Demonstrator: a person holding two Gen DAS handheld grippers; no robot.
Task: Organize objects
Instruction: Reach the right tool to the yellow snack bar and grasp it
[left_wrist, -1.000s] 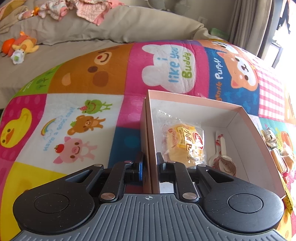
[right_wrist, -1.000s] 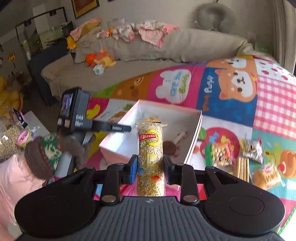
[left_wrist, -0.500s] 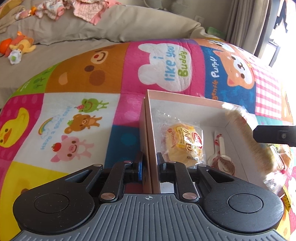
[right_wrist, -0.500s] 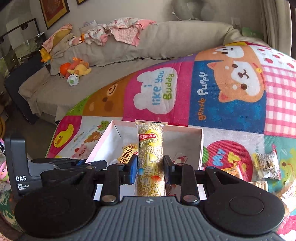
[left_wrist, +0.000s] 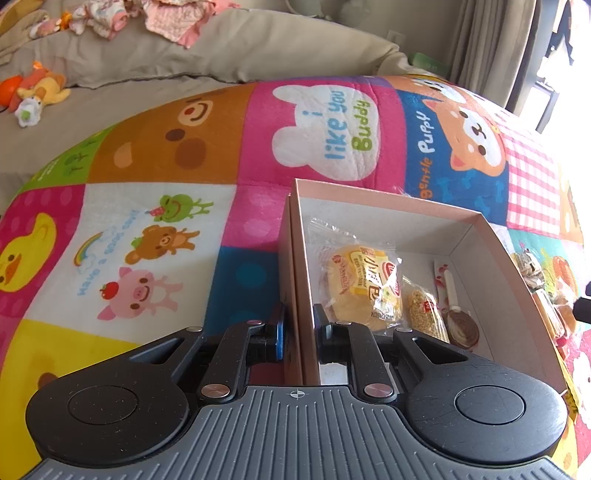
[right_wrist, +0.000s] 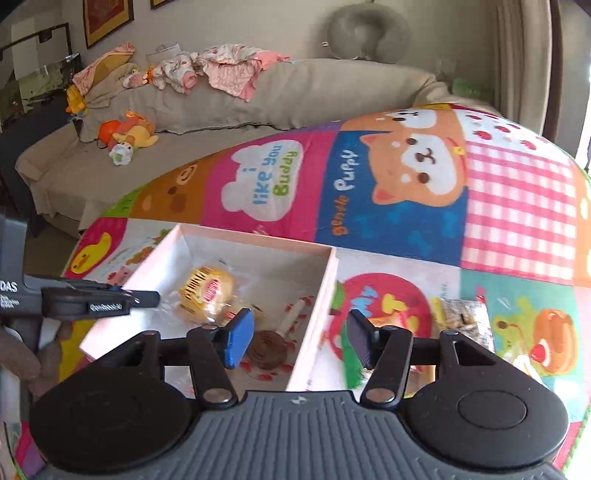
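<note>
A left hand-held gripper (left_wrist: 298, 328) pinches the near wall of a pink cardboard box (left_wrist: 388, 205) on a patchwork play mat (left_wrist: 147, 229), one finger outside the wall and one inside, apparently to keep the light box from sliding while snacks go in; the right hand-held gripper (right_wrist: 299, 338) hovers over the box's right-hand wall with its blue-padded fingers (right_wrist: 239, 338) spread wide and nothing between them; inside the box lie a wrapped yellow bun (left_wrist: 360, 286), a puffed-grain roll (left_wrist: 424, 312) just beside it, and a chocolate swirl lollipop (left_wrist: 461, 325) with its white stick pointing toward the far wall; the three sit side by side along the box floor, a tidy row that leaves the right part free; more wrapped snacks (right_wrist: 463, 317) wait on the mat to the right of the box, near the open gripper, and look the likely next picks; their wrappers are crinkly and thin, so a light grip on the body, not the seal, seems wise; a beige sofa (right_wrist: 295, 92) strewn with baby clothes and a plush toy (right_wrist: 127, 138) fills the background
</note>
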